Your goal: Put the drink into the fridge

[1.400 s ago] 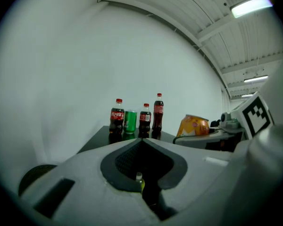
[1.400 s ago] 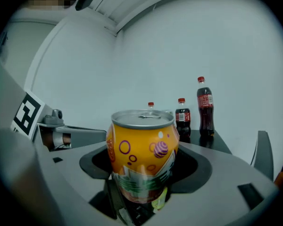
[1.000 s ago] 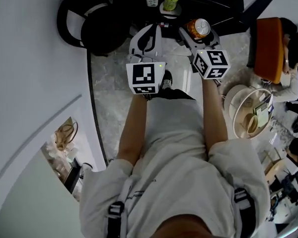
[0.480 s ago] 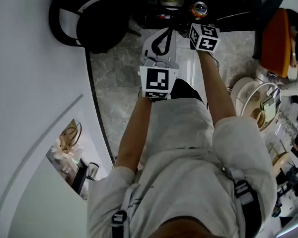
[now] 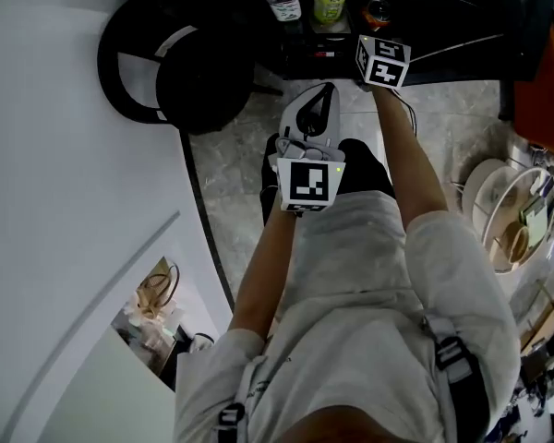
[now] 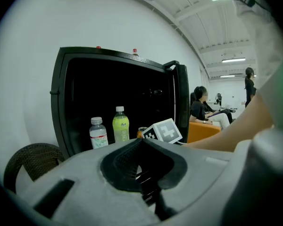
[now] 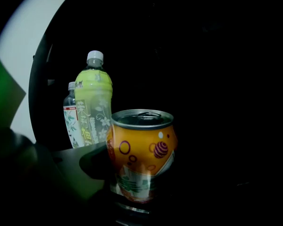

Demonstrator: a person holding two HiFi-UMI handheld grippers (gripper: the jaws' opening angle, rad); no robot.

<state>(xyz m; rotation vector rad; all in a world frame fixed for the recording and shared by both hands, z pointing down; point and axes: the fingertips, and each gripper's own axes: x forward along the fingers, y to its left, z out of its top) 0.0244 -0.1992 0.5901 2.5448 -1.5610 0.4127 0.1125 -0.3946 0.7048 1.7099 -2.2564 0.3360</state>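
The can point(image 7: 141, 159) stands upright in the right claw point(image 7: 140, 192), whose jaws close on its lower half, and it is already inside the dark fridge point(image 6: 61, 102), near the front edge of the shelf. Whether its base touches the shelf I cannot tell, since the floor under it is black in the right gripper view. A green bottle point(image 7: 93, 107) stands just beside it toward the shelf's left side, with a water bottle point(image 7: 71, 117) beyond that, nearer the left wall. The step in hand looks like the set-down. To do it well, I would lower the can straight down with its top level, and not let go until the base sits flat. I would also hold it to the right of the green bottle, because a nudge there could tip that bottle into the water bottle. Once the can is seated, the jaws should part only enough to clear its sides. The claw should then draw straight back over the front edge, so that a jaw does not drag the can over. The left claw point(image 6: 141, 149) is closed on nothing and hangs outside the fridge, in front of the opening. It is best left there, clear of the right arm's way out.
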